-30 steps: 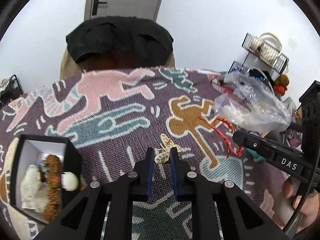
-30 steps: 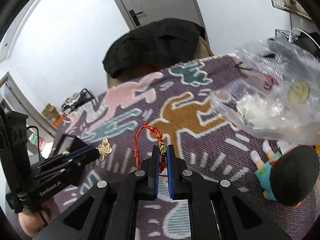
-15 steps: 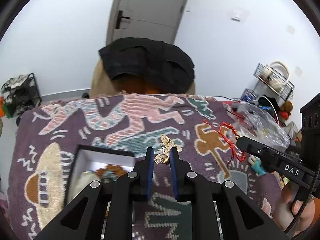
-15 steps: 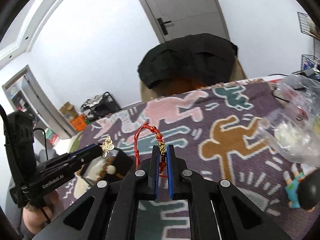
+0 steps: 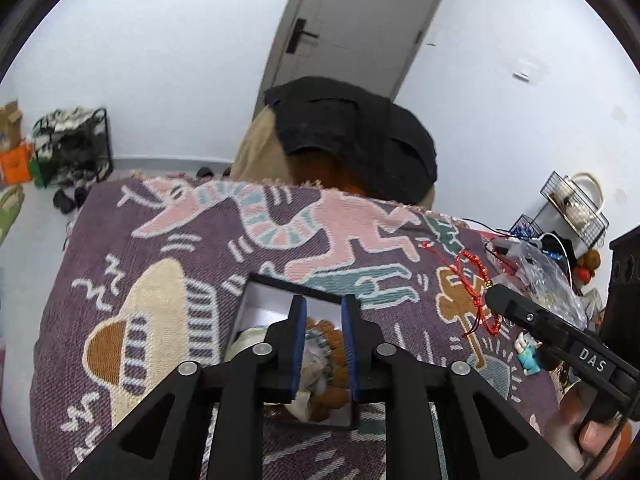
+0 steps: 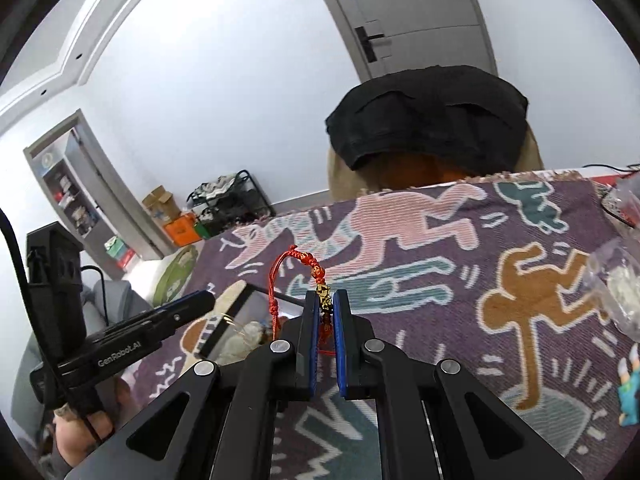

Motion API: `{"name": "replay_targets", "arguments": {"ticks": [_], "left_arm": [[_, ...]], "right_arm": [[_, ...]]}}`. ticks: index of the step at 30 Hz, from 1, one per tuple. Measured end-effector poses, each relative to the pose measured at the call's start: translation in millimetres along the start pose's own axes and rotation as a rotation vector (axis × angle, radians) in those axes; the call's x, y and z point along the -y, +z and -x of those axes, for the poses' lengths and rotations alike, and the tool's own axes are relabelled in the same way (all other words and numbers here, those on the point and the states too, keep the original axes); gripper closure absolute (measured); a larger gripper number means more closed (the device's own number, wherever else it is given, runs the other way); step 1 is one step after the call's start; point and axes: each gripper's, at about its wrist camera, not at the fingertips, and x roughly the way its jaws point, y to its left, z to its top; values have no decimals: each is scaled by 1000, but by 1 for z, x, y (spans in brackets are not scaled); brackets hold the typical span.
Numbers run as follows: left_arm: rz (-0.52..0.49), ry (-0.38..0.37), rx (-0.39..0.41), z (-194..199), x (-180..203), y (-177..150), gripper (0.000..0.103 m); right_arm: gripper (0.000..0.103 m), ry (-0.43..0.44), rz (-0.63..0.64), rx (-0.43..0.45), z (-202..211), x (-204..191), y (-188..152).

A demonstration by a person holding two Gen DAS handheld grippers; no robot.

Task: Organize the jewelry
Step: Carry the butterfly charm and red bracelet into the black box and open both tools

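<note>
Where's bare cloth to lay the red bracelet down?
Bare cloth lies right of the box, short of the bag, and along the far edge by the chair. The bag side is crowded; the box is filling up. The right gripper holds the bracelet.

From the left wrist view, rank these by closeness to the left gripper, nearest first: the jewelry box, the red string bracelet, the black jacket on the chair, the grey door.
1. jewelry box: right under the left gripper, whose jaws are opening, nothing between them.
2. red string bracelet: off to the right, pinched in the right gripper.
3. black jacket: draped on the chair beyond the table's far edge.
4. grey door: in the back wall.
</note>
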Motion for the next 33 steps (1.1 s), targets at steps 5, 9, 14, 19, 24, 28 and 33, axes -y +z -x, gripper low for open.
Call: {"name": "replay_targets", "arguments": {"ticks": [5,9,14,19,24,28,33], "left_arm": [[42,15,36,10,-18,-3,38],[48,28,32,16,-30,-8,37],[82,47,38,23,-49,-15,37],[119,62,51,30,-66,-18,37],[135,68,52,34,-74,-23,37],[134,64,46,34,-73,-26,37],[126,48,46,35,-67,-29,37]], "right_arm": [[95,29,27,-18,-15,-20,1],[95,56,46,-41,-29,-37,0],[95,84,67,-62,-46,-58,0],[95,109,70,-95,-65,-74,0],[45,95,24,-158,-82,-72,-6],[44,91,10,-141,-75,-65,-9],[44,72,-21,-139,-63,-54,-14]]}}
